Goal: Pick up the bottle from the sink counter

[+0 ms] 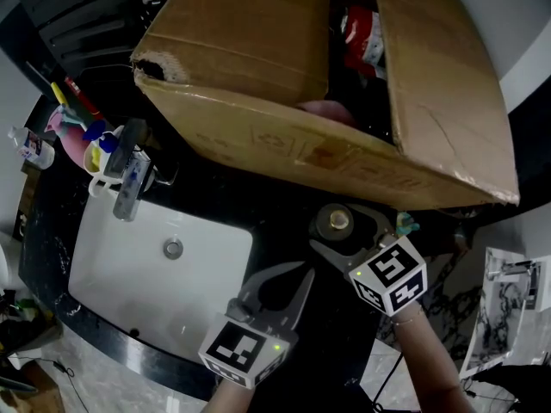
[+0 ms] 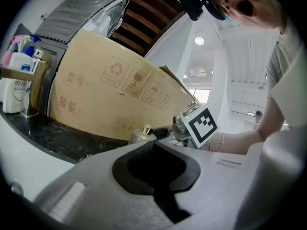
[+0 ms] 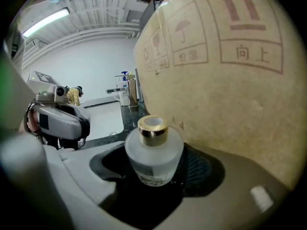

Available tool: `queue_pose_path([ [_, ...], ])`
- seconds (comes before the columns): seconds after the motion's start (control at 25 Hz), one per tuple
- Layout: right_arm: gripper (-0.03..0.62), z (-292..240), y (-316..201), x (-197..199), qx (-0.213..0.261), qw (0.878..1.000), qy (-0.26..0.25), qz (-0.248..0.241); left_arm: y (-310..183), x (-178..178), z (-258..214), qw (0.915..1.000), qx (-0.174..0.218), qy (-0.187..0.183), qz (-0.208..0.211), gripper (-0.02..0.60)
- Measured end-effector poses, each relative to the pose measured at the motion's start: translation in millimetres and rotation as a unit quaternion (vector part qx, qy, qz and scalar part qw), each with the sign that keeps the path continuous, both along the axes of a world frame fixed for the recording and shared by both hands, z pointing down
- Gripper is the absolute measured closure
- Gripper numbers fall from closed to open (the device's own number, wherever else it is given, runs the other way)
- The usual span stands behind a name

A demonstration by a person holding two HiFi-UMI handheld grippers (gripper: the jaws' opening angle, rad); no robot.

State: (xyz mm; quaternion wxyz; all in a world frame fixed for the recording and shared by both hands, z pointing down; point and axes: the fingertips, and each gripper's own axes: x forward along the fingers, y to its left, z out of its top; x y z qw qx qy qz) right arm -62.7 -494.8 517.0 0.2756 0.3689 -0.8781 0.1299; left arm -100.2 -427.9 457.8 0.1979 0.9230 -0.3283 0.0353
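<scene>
Left gripper view, print first: the cardboard box (image 2: 110, 95) carries "型号" at the left of its face with "数量" below it. Further right is a row of framed handling symbols: recycling loop, cracked glass, umbrella.

Right gripper view: the same box face shows the umbrella symbol again. To its right are two up-arrows over "向上". The label (image 3: 151, 176) low on the bottle (image 3: 154, 152) has dark print, too small to read.

Head view, left to right:
- A holder of toiletries (image 1: 108, 157) sits at the counter's back left corner.
- The white sink basin (image 1: 112, 265) is set into the black counter (image 1: 224, 192).
- The left gripper (image 1: 303, 275) hangs over the counter's front edge, by the basin's right front corner. Its jaws are together with nothing between them, and it is apart from the bottle, on the bottle's left.
- The bottle stands upright on the counter to the right of the basin, just in front of the box's lower edge. It is frosted and round-shouldered, with a gold cap (image 3: 153, 130).
- The right gripper (image 1: 337, 227) reaches in from the front edge with its jaws spread wide. The bottle stands between them in the dark pocket. A gap shows on both sides, so the pads are not pressing on it.
</scene>
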Motion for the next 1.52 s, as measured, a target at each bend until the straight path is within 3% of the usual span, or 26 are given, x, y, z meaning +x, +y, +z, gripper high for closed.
queue_pose_path([
  [0.92,0.26,10.1,-11.4,-13.2,-0.008,0.999,0.026,-0.018,1.4,-3.6,3.7,1.0,0.0,-0.006,0.003,0.574],
  [1.52,0.26,-4.6,33.7,-2.0,-0.018,1.0,-0.001,-0.018,26.5,-3.3,1.4,0.9996,-0.005,-0.028,0.007,0.574],
])
